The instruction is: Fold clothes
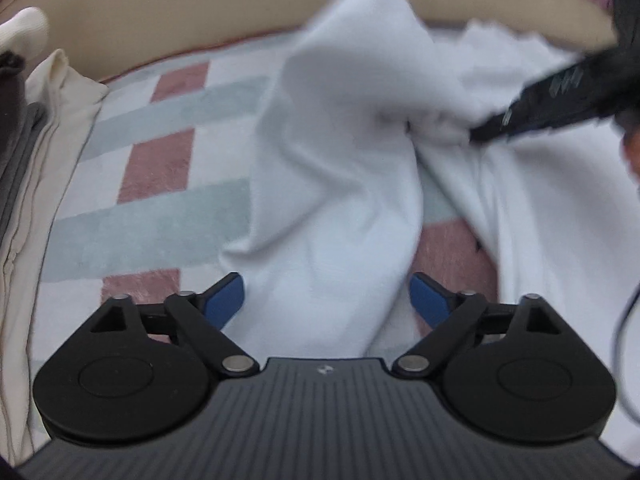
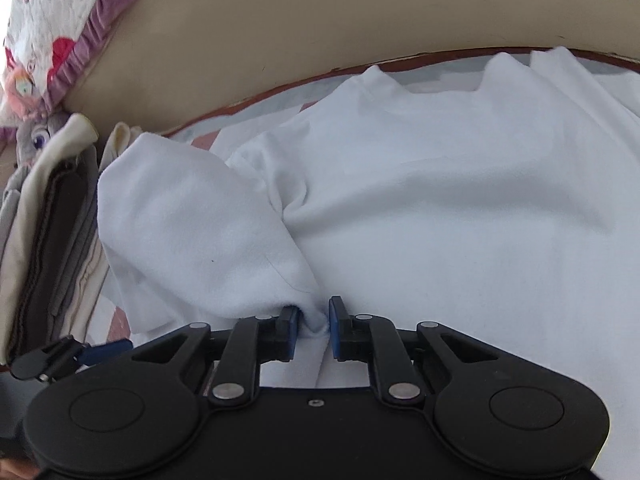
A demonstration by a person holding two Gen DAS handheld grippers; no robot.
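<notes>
A white garment [image 1: 332, 160] lies spread on a checked bedspread [image 1: 160, 160]. In the left wrist view one fold of it runs down between the blue pads of my left gripper [image 1: 326, 292], which stands wide open and grips nothing. My right gripper [image 1: 476, 134] reaches in from the upper right and pinches the cloth. In the right wrist view the right gripper [image 2: 314, 316] is shut on a bunched ridge of the white garment [image 2: 440, 200], next to its sleeve [image 2: 192, 220]. Part of the left gripper [image 2: 80, 354] shows at the lower left.
A stack of folded cream, grey and brown clothes [image 1: 40, 140] [image 2: 48, 220] sits at the left edge of the bed. A beige headboard [image 1: 200, 12] runs along the back. A quilt with a purple ruffle [image 2: 60, 20] and a plush toy [image 2: 36, 136] lie at the far left.
</notes>
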